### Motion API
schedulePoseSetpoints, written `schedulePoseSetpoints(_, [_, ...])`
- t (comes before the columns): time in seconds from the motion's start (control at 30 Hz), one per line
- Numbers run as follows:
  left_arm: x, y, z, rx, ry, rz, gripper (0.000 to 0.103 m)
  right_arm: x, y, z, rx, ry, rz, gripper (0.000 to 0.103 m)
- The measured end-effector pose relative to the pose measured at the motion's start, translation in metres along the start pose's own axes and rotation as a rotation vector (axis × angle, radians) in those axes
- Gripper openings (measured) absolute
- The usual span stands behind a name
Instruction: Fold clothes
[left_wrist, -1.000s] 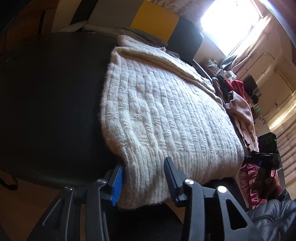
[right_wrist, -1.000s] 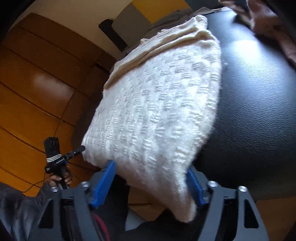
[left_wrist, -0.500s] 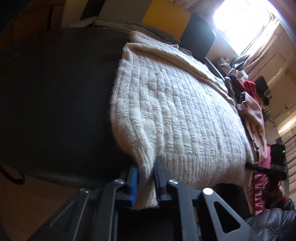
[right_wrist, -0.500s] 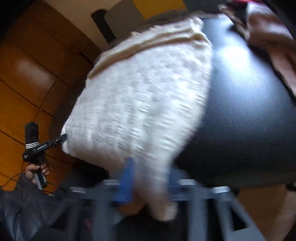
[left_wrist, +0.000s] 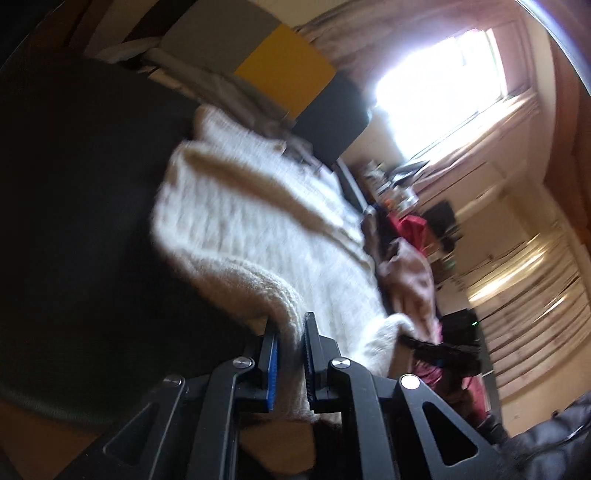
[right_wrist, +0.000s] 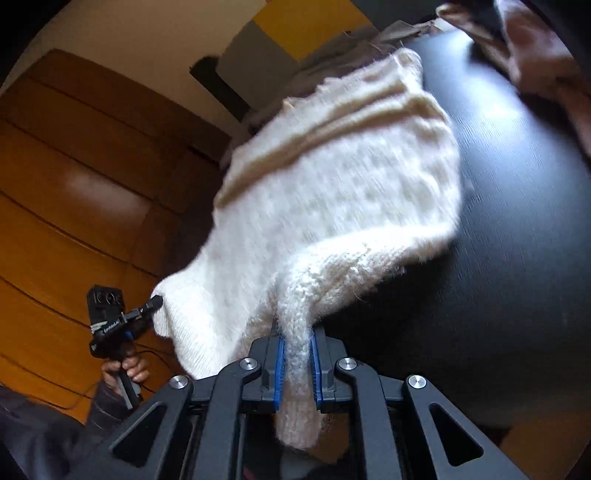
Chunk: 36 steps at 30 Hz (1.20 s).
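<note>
One cream knit sweater (left_wrist: 258, 236) lies on one black table (left_wrist: 74, 229), and two hand-held grippers hold its near edge, one at each corner.

The left hand-held gripper (left_wrist: 291, 356) is closed on the sweater: its two blue-padded fingers (left_wrist: 271, 369) pinch a bunched fold of the hem, and the knit rises from the table surface at that corner. In the right wrist view the same gripper (right_wrist: 157, 302) shows at the far corner of the hem, tip against the knit, gripped by the person's left hand (right_wrist: 125, 369).

The right hand-held gripper (right_wrist: 297, 363) is also clamped on the sweater (right_wrist: 332, 192). A thick roll of knit passes between its two blue pads and hangs below them. From that grip the cloth spreads up and away over the table (right_wrist: 517, 240), its near edge raised off the top while the far part still rests on it. Two tan folds cross the far part of the sweater.

Beyond the sweater, at the far side of the table, lies one grey garment (left_wrist: 229, 88). To the right is a heap of other clothes, with one pinkish piece (left_wrist: 410, 273) and one red piece (left_wrist: 413, 229) that can be told apart; the rest is too blurred to count. One bright window (left_wrist: 439, 85) is behind them. The floor (right_wrist: 55, 206) on the left is brown wood.
</note>
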<state>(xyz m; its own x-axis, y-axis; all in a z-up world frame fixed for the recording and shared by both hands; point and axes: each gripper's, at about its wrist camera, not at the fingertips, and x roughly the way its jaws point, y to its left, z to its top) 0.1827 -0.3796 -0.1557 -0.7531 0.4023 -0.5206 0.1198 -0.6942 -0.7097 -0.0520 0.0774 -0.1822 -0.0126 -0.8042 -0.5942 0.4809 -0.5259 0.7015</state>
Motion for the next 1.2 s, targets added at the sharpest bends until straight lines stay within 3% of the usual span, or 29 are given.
schedulePoseSetpoints(0.33, [0.03, -0.012, 0.1, 0.051, -0.096, -0.06, 0.01, 0.019, 0.007, 0.09, 0.007, -0.107, 0.003, 0.012])
schedulePoseSetpoints(0.57, [0.076, -0.003, 0.19, 0.042, -0.179, -0.038, 0.01, 0.028, -0.008, 0.177, -0.006, -0.169, -0.028, 0.012])
schedulePoseSetpoints(0.73, [0.143, 0.041, 0.231, -0.049, -0.139, 0.059, 0.009, 0.054, -0.044, 0.233, 0.053, -0.165, -0.07, 0.012])
schedulePoseSetpoints(0.87, [0.191, 0.077, 0.231, -0.107, -0.047, 0.146, 0.009, 0.081, -0.076, 0.251, 0.108, -0.139, -0.102, 0.012])
schedulePoseSetpoints(0.93, [0.197, 0.086, 0.222, -0.117, -0.047, 0.112, 0.009, 0.088, -0.088, 0.252, 0.123, -0.139, -0.091, 0.01])
schedulePoseSetpoints(1.07, [0.187, 0.085, 0.197, -0.1, -0.043, 0.109, 0.008, 0.083, -0.092, 0.23, 0.099, -0.14, -0.065, 0.01])
schedulePoseSetpoints(1.2, [0.16, 0.076, 0.152, -0.116, -0.027, 0.109, 0.008, 0.065, -0.087, 0.189, 0.092, -0.131, -0.047, 0.01])
